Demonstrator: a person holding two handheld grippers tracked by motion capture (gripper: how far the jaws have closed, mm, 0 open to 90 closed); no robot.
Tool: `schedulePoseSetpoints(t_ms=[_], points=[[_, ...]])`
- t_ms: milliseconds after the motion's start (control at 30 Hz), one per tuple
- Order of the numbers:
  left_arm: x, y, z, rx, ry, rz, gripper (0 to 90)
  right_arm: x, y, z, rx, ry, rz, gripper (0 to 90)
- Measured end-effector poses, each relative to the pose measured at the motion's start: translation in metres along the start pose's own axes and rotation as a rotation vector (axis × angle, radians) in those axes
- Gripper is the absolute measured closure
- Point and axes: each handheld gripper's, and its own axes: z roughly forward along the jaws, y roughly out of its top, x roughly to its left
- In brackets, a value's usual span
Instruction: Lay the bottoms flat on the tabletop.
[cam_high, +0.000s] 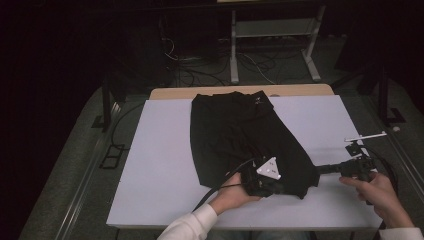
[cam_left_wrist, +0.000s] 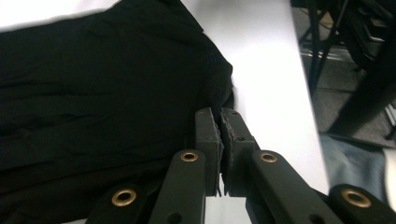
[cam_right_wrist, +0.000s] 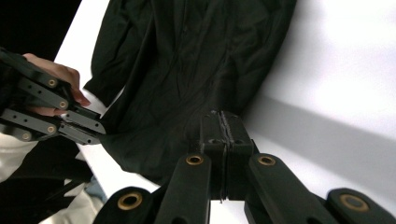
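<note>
1. We see the counter (cam_high: 160, 150), a white top with a strip of bare wood along its far edge, and it carries everything else.
2. On it lies the black garment (cam_high: 240, 135), spread flat from the far edge toward the near side, narrower at the far end and wider at the near hem. It sits roughly in the middle of the counter, with white surface bare to its left and right. Its folds show as soft creases in the right gripper view (cam_right_wrist: 187, 70) and the left gripper view (cam_left_wrist: 93, 93).
3. We hold the left gripper (cam_high: 280, 188) at the near hem of the garment, its grey 3-cornered plate facing up. In its own view the 2 jaws are pressed together with a fold of the black cloth pinched between them, right at the garment's edge beside the white counter.
4. We hold the right gripper (cam_high: 316, 170) at the near right corner of the garment, reaching in from the right side. In its own view the 2 jaws are clenched on the cloth's edge, and the left gripper (cam_right_wrist: 100, 128) shows farther along the same hem.
5. A cable (cam_high: 220, 187) trails from the left gripper toward the near edge of the counter.
</note>
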Motion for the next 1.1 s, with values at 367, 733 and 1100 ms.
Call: schedulePoseSetpoints(t_ms=[367, 733, 1100], points=[[-0.001, -0.019, 0.006, 0.019, -0.008, -0.057, 85.7, 0.001, -0.009, 0.015, -0.017, -0.030, -0.061, 80.4], [-0.001, -0.023, 0.007, 0.027, -0.008, -0.074, 85.5, -0.005, -0.029, 0.006, -0.063, -0.063, -0.108, 46.9], [-0.002, -0.025, 0.008, 0.031, -0.008, -0.077, 85.4, -0.011, -0.041, 0.013, -0.067, -0.020, -0.145, 45.9]])
